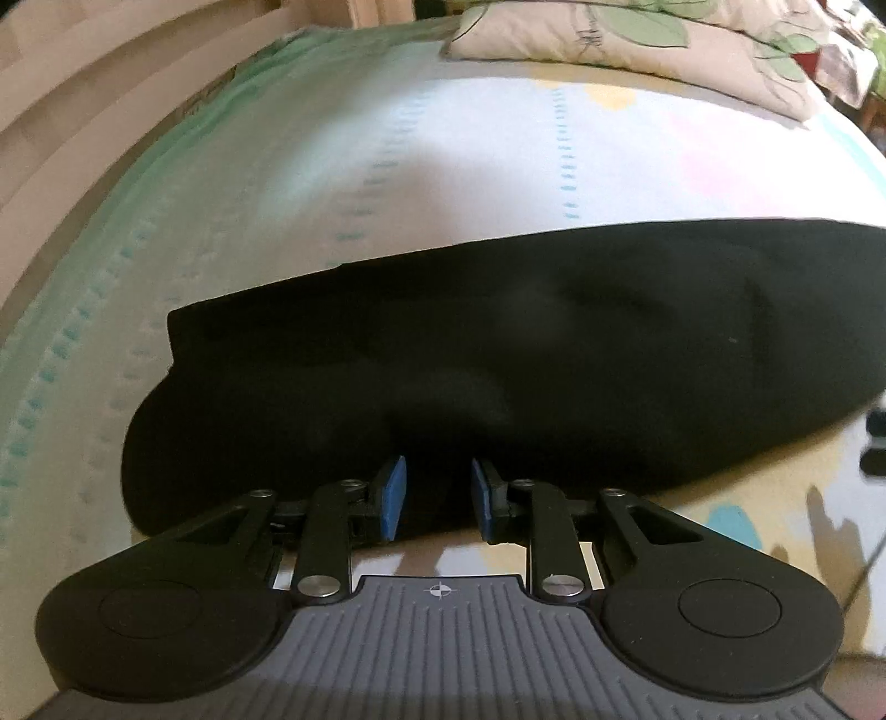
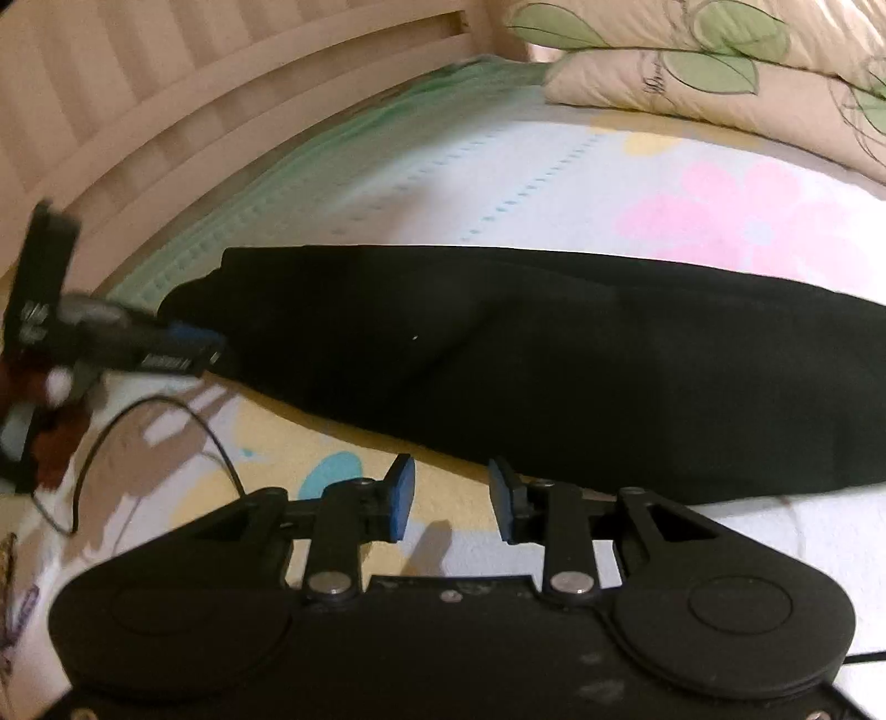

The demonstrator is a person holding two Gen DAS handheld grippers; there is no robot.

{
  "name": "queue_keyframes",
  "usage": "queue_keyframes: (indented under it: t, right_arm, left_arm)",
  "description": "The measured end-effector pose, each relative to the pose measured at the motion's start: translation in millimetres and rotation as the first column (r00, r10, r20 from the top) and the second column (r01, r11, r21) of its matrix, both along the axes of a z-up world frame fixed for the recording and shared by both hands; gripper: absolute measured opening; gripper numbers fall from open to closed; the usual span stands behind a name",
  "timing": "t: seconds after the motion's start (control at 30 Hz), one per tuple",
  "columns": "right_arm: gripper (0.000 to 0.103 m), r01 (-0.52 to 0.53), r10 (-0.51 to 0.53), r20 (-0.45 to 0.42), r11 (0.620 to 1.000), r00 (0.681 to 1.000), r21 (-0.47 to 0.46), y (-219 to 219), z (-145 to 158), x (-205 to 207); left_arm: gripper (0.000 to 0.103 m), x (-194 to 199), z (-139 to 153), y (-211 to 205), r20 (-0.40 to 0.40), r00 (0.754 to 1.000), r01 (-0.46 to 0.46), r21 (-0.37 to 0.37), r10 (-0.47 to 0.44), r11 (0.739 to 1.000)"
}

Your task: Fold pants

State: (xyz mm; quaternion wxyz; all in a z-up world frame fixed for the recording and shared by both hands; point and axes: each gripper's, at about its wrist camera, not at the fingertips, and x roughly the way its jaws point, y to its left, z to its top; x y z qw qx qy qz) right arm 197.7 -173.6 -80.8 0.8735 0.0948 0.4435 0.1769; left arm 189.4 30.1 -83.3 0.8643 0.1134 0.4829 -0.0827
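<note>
On the bed (image 1: 498,166), seen from the left wrist, black pants (image 1: 498,343) lie in a long band across the patterned sheet, with a pillow (image 1: 637,50) beyond. Left gripper (image 1: 437,493) sits at the near edge of the cloth, its blue fingers (image 1: 394,495) narrowly apart with dark fabric between them; whether they pinch it yet I cannot tell

From the right wrist, the same pants (image 2: 526,365) stretch left to right, already looking doubled leg on leg. Right gripper (image 2: 451,498) hangs just short of the near edge over bare sheet, fingers (image 2: 403,501) apart and holding nothing. At far left the left gripper (image 2: 188,346) meets the end of the pants, blurred. A thin cable (image 2: 166,410) loops on the sheet near it

Likely risk: the left fingers may catch only the top layer, so the legs would slide apart when lifted. With the right end ungripped, a lift could drag and skew the fold. The cable could snag a gripper
</note>
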Motion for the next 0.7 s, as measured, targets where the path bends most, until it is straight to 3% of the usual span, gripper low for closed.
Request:
queue_keyframes:
  t: [0.23, 0.43, 0.57, 0.7]
  right_arm:
    - [0.036, -0.071, 0.071, -0.006, 0.997, 0.997, 0.000, 24.8, -21.8, 5.9]
    - [0.036, -0.120, 0.123, 0.041, 0.991, 0.992, -0.058, 46.0, -29.7, 10.4]
    - [0.035, -0.083, 0.088, 0.079, 0.995, 0.993, -0.054, 45.2, -22.0, 14.6]
    - [0.032, -0.031, 0.033, 0.079, 0.999, 0.996, -0.032, 36.8, -18.4, 28.9]
  left_arm:
    - [0.025, 25.5, -12.0, 3.0, -0.022, 1.000, 0.005, 0.006, -0.005, 1.000]
    - [0.025, 24.7, -4.7, 11.3, -0.034, 0.998, -0.052, -0.057, 0.050, 0.997]
    - [0.025, 13.9, 10.0, 11.3, 0.006, 0.998, -0.061, -0.043, 0.061, 0.997]
    - [0.025, -10.6, 26.5, 2.0, 0.062, 0.998, 0.017, -0.072, -0.013, 0.997]
